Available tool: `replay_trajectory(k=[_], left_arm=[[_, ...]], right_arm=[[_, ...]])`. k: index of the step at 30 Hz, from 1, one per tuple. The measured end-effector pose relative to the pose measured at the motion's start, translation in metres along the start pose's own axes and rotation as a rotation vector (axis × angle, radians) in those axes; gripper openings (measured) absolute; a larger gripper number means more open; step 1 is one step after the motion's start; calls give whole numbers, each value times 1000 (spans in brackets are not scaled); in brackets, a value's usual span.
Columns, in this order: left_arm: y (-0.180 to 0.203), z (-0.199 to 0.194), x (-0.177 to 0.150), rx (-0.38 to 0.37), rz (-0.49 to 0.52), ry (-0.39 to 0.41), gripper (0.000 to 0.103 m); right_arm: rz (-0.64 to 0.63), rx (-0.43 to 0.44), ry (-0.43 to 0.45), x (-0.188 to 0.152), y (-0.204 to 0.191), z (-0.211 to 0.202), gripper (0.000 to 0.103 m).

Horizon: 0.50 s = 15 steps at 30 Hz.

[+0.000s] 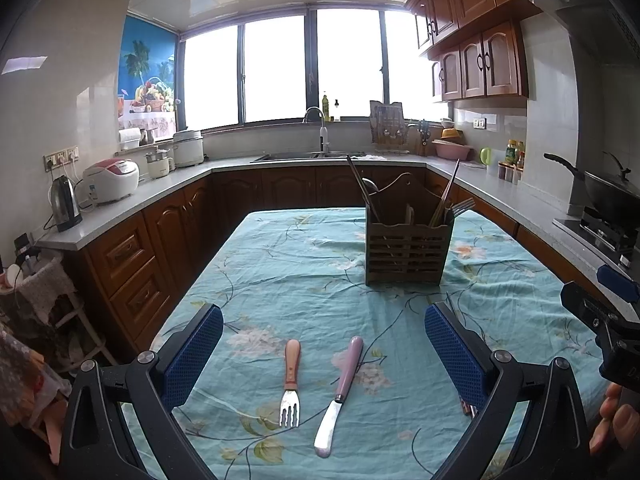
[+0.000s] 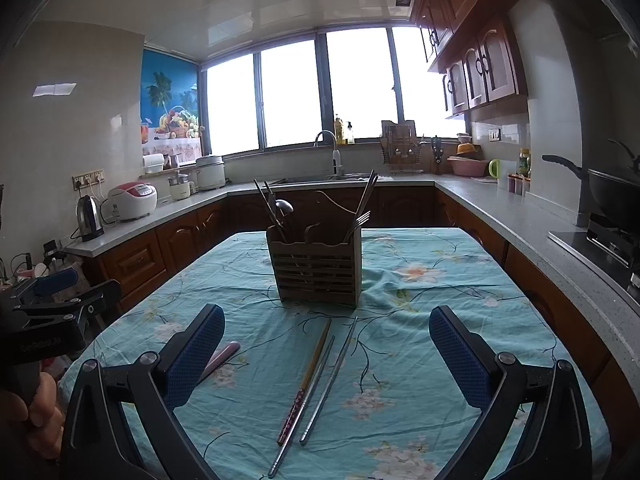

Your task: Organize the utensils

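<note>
A brown slatted utensil holder [image 1: 407, 248] stands on the table and holds chopsticks, a fork and a spoon; it also shows in the right wrist view [image 2: 316, 270]. In the left wrist view a fork with a pink handle [image 1: 291, 384] and a butter knife with a purple handle [image 1: 338, 396] lie between the fingers of my open, empty left gripper [image 1: 324, 354]. In the right wrist view three chopsticks [image 2: 316, 380] lie between the fingers of my open, empty right gripper [image 2: 326, 360]. The knife's purple handle [image 2: 222, 358] pokes out behind its left finger.
The table wears a teal floral cloth [image 1: 304, 280]. Kitchen counters ring the room, with a kettle [image 1: 64, 204] and a rice cooker [image 1: 112, 180] on the left, a sink [image 1: 308, 156] at the back and a wok [image 1: 612, 192] on the stove at right.
</note>
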<state>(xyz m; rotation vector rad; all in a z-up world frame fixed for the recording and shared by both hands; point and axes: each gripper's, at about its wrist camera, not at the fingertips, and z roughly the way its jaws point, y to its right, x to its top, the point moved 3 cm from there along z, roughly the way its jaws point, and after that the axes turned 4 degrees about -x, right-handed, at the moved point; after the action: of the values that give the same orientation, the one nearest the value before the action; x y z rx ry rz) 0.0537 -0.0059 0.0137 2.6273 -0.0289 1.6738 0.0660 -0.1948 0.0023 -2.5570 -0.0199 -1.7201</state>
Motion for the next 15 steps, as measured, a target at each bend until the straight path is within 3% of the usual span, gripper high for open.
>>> replay_trajectory(k=[15], left_arm=[[-2, 2, -1, -4, -10, 3, 102]], right_arm=[[-3, 5, 6, 1, -1, -1, 103]])
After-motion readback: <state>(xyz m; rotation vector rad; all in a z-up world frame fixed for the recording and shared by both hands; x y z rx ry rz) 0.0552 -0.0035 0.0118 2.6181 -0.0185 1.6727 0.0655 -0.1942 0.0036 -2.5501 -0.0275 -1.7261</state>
